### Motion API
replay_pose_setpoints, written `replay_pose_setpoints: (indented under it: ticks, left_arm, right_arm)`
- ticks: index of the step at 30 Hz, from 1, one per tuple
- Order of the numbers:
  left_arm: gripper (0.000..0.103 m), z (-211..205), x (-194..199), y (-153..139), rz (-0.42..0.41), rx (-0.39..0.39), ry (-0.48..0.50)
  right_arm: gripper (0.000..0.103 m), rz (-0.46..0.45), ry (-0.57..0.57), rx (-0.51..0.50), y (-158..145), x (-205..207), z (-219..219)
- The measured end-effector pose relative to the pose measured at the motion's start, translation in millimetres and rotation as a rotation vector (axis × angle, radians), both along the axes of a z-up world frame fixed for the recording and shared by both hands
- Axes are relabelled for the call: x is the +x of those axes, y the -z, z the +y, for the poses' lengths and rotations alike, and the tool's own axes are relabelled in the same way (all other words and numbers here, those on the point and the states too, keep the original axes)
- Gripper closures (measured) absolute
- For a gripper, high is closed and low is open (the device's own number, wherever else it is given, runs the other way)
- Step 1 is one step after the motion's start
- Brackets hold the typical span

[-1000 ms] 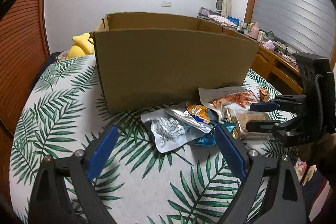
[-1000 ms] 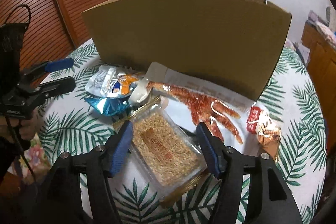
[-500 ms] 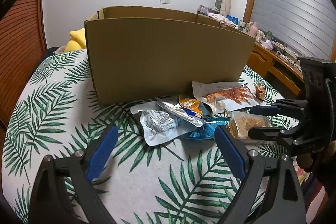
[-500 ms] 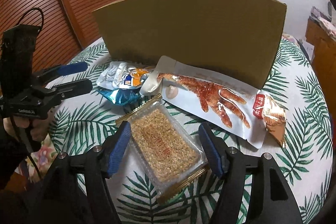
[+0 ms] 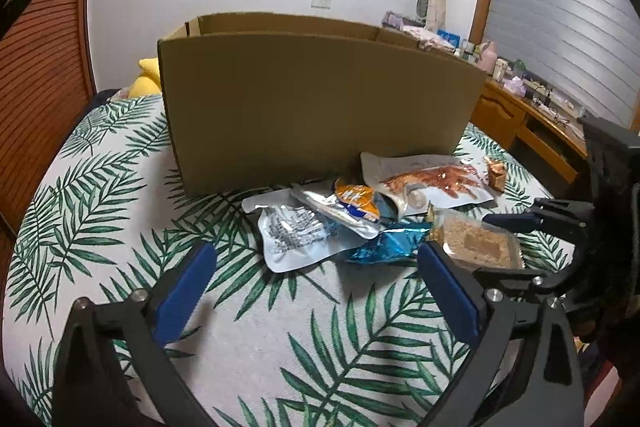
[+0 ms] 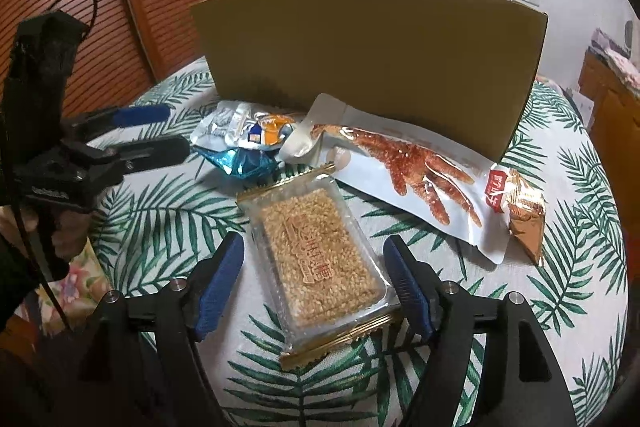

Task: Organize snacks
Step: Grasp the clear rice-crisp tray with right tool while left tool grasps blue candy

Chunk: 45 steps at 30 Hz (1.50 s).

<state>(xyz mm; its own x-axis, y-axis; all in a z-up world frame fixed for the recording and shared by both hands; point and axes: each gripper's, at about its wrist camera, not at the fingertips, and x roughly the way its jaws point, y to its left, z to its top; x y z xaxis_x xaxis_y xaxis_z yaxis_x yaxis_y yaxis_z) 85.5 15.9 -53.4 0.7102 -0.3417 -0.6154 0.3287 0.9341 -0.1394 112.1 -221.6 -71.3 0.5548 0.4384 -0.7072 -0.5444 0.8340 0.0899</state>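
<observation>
Straddling the rice bar (image 6: 318,259) with my right tongs (image 6: 316,279), spread wide, not touching | left tongs (image 5: 316,291) wide over tablecloth (image 5: 280,339) | 5 packets by box (image 5: 316,107)

Your left wrist camera sits low over the leaf-print tablecloth (image 5: 100,195), looking forward between its own two blue-padded fingers (image 5: 184,291) at the long side of the cardboard box (image 5: 316,107), with the snack pile in the middle distance. Your right wrist camera sits closer in and looks down more steeply, the sesame bar packet (image 6: 320,259) right between its fingers (image 6: 220,283). Both views share the box wall, the pile in front of it and the same packet (image 5: 476,243). Each camera catches the other tool: the right gripper (image 5: 516,243) at the left view's right edge, the left gripper (image 6: 160,131) at the right view's left edge.
</observation>
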Motion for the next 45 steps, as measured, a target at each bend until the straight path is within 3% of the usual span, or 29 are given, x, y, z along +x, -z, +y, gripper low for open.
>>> replay_pose_setpoints:
  ticks: [12,14,16,22,24,32,42,45]
  left_arm:
    - [0.000,-19,-13,-9,-0.051,0.052,0.031]
    - [0.000,-24,-13,-11,-0.059,0.061,0.036]
    - [0.000,-26,-13,-12,-0.063,0.053,0.046]
    - [0.003,-38,-3,-13,-0.036,0.018,0.076]
    - [0.008,-45,-2,-13,-0.034,0.025,0.093]
    - [0.041,-67,9,-3,0.021,0.094,0.107]
    - [0.049,-71,5,7,0.021,0.184,0.092]
    - [0.063,-68,1,8,0.027,0.181,0.102]
  right_arm:
    - [0.029,-0.043,0.042,-0.069,5,-3,12]
    - [0.033,-0.067,0.054,-0.092,6,-7,16]
    - [0.044,-0.068,0.061,-0.081,5,-10,14]
    - [0.048,-0.093,0.105,-0.045,9,-18,7]
    - [0.047,-0.103,0.111,-0.034,9,-20,4]
    - [0.047,-0.150,0.127,-0.015,13,-25,7]
    - [0.047,-0.168,0.139,-0.006,16,-32,10]
    - [0.047,-0.174,0.146,-0.003,16,-33,10]
